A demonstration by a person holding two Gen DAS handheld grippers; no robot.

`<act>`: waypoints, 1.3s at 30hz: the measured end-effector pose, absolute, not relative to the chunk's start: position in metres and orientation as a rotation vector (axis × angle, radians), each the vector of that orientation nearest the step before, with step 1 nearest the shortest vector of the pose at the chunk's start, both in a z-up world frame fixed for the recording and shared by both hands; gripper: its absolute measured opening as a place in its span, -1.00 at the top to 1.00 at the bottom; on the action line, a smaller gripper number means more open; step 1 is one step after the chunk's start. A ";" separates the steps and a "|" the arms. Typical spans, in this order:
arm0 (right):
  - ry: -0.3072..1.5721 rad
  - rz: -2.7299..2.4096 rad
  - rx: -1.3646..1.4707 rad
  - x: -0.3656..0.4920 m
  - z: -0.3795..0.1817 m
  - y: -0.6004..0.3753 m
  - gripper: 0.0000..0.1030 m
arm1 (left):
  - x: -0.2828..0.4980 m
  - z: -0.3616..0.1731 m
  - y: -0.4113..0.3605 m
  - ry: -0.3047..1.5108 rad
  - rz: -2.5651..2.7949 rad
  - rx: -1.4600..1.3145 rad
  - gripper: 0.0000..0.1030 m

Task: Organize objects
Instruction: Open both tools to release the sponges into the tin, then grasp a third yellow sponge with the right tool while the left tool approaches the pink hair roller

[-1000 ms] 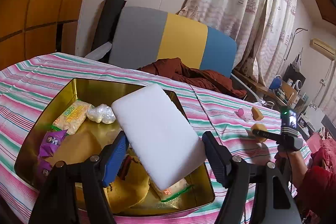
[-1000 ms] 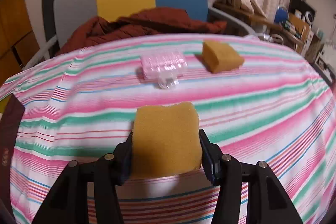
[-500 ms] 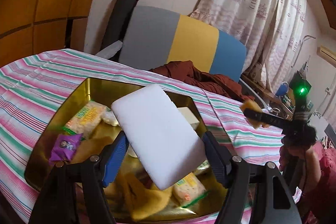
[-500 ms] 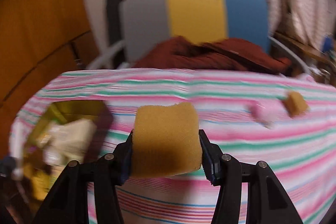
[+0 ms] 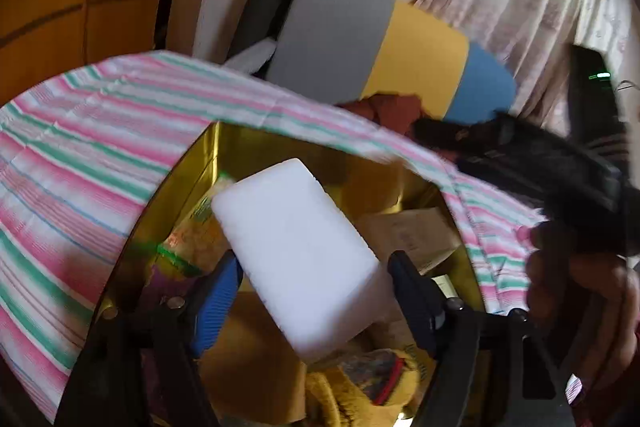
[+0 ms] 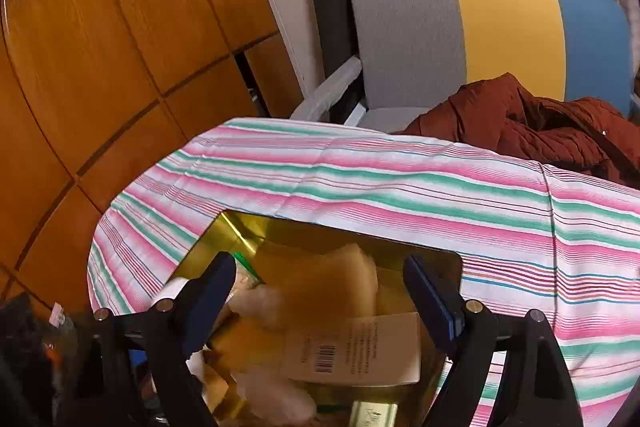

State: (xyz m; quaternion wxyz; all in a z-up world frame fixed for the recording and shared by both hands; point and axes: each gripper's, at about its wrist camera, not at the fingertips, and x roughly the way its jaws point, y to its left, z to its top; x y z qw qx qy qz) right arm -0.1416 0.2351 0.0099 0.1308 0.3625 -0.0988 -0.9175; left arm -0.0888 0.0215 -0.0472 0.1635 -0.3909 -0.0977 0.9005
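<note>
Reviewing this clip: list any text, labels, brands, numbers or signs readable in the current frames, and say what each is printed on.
No text can be read in either view.
Beige card in the gold tin: a barcode and lines of small print, too small and blurred to read.
Yellow-green snack packet behind the white block: green printing, blurred.
Yellow wrapper at the tin's near edge: dark lettering, illegible.
Small gold packet: printing too small to read.

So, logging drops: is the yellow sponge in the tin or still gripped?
In the tin: the sponge lies below the right gripper, whose jaws, just opened, stand clear.
</note>
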 end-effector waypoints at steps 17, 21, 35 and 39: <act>-0.336 -2.750 0.928 -0.041 0.016 0.311 -0.77 | -0.063 -0.011 0.023 -0.364 2.696 -0.947 -0.63; -0.403 -2.769 0.931 -0.022 0.012 0.339 -0.77 | -0.094 -0.005 0.039 -0.217 2.668 -1.039 -0.68; -0.585 -2.911 1.094 0.023 -0.027 0.451 -0.78 | -0.036 0.007 0.138 -0.077 2.446 -0.937 -0.68; -0.608 -2.966 1.158 0.028 -0.039 0.487 -0.78 | -0.019 0.003 0.187 -0.006 2.317 -0.953 -0.68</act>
